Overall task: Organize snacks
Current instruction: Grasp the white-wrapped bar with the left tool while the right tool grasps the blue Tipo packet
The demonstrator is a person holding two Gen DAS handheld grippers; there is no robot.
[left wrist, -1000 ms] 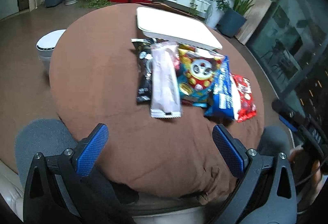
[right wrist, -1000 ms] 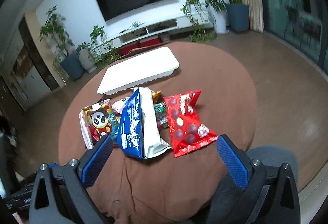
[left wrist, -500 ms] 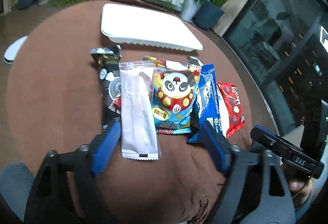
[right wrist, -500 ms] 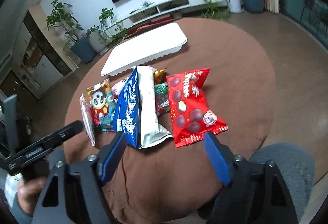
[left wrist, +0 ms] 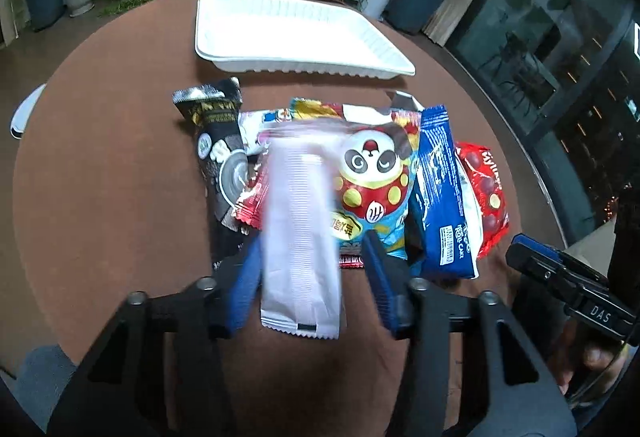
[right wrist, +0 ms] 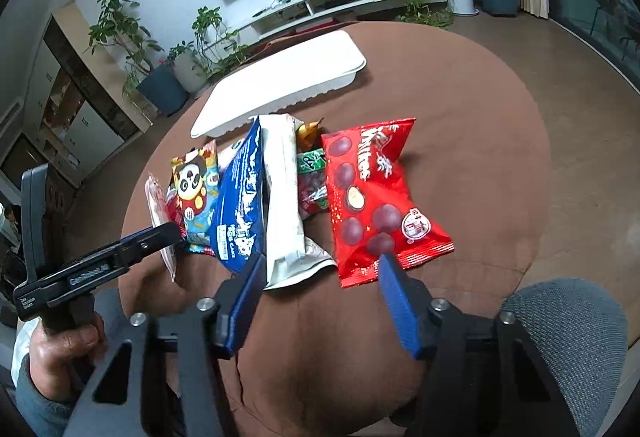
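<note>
While the snacks lie in a loose row on the brown-covered round table point(left wrist: 100, 157), the left gripper point(left wrist: 312, 277) has been brought down and forward over the last second, from a hover near the table edge to a straddle of the pale pink packet point(left wrist: 300, 229). Its jaws, widely spread a second ago, have been narrowed until the blue pads sit just beside the packet's long edges. Whether the packet is already pinched cannot be told, as it is motion-blurred and a thin gap seems to remain at each side.

Across the left wrist view, from 9 o'clock to 3 o'clock, the black packet point(left wrist: 218, 157) is seen first, then the pink one, the panda bag point(left wrist: 372, 181), the blue cake bag point(left wrist: 440, 197) and the red chocolate bag point(left wrist: 486, 193). The white tray point(left wrist: 296, 33) lies at 12 o'clock beyond the row, apart from it and with nothing in it.

In the right wrist view the right gripper point(right wrist: 320, 285) has likewise been advanced and partly narrowed; its jaws are spread, nothing is held, and the near end of the red chocolate bag point(right wrist: 372, 197) lies just ahead of its right-hand pad.

It is judged that a first pick is being started: no snack has been moved to the tray. A firm closure on the thin, slippery pink wrapper would be needed before lifting it towards 12 o'clock.
</note>
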